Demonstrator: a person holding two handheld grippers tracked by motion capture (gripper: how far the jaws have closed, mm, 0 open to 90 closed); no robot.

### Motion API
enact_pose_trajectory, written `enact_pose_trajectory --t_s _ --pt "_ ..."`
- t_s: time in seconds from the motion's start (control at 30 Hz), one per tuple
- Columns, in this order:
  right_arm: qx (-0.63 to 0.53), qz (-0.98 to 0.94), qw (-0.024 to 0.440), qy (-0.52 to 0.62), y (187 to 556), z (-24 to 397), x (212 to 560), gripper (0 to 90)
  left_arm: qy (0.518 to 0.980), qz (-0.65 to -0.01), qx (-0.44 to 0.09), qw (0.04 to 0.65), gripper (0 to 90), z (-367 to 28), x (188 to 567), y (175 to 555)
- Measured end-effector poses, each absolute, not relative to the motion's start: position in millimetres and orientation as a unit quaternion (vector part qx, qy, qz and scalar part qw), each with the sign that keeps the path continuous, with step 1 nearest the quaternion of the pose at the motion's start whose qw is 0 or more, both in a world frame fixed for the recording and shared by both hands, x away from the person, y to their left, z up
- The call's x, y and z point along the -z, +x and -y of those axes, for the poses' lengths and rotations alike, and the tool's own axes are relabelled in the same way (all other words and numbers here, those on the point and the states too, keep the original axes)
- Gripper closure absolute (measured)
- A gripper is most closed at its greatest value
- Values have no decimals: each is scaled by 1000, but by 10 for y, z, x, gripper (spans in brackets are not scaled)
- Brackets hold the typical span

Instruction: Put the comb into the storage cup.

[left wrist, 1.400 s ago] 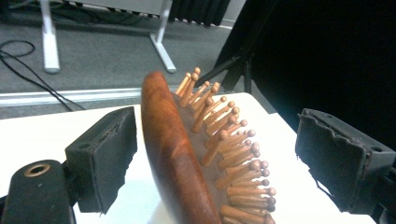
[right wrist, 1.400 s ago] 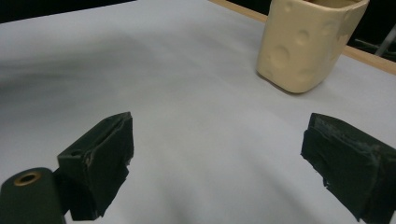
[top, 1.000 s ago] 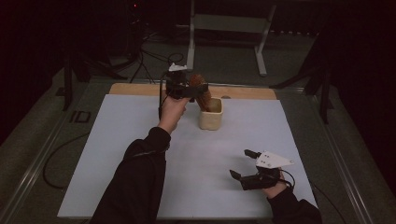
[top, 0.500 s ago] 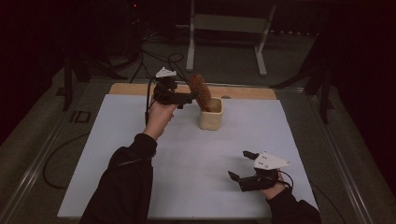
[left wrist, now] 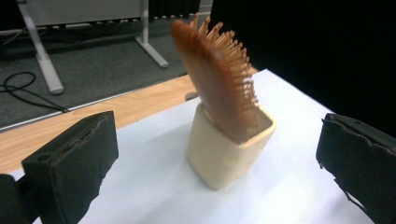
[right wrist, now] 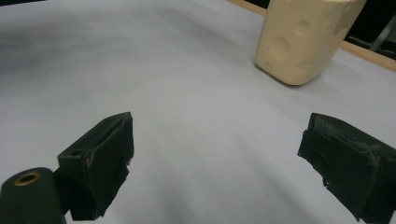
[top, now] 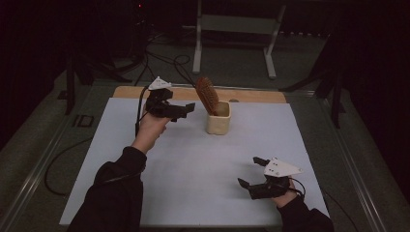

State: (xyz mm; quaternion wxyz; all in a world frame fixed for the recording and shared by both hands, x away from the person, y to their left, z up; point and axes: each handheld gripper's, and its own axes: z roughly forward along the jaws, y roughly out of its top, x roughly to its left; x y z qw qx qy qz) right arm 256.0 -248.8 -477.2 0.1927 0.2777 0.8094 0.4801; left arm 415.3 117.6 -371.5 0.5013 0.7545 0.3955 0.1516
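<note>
Your left tool [top: 186,110] hangs just beside the cream holder [top: 218,117], jaws spread wide and gripping nothing; in the left gripper view they frame the holder with clear space on both sides. Your right tool [top: 252,172] rests low over the near right part of the bench [top: 183,188], well apart from the holder, its jaws also spread and empty.

The wooden hairbrush [top: 207,94] stands handle-down in the holder near the far middle of the bench, tilted rather than upright, its broad head leaning over the rim toward your left tool. That lean is the likely trouble: the head looks heavy for such a small, light holder, so a nudge from your left tool as you move it could probably tip holder and brush together, or slide the holder across the smooth white surface.

The brush is reddish-brown with an oval head and dense pale bristles [left wrist: 233,60] on one face, its back smooth. The holder is squarish with rounded corners and shallow dimples in its walls.
</note>
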Motion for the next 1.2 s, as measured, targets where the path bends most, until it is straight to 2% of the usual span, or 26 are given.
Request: enact_pose_trajectory --t_s 0.73,1.2 --pt "-481 -811 192 272 2569 2484 4769 90 770 -369 -173 491 0 -1604 3876 3636" --pt "-480 -812 194 269 2581 2464 4776 90 779 -366 -181 476 0 -1910 4137 3255"
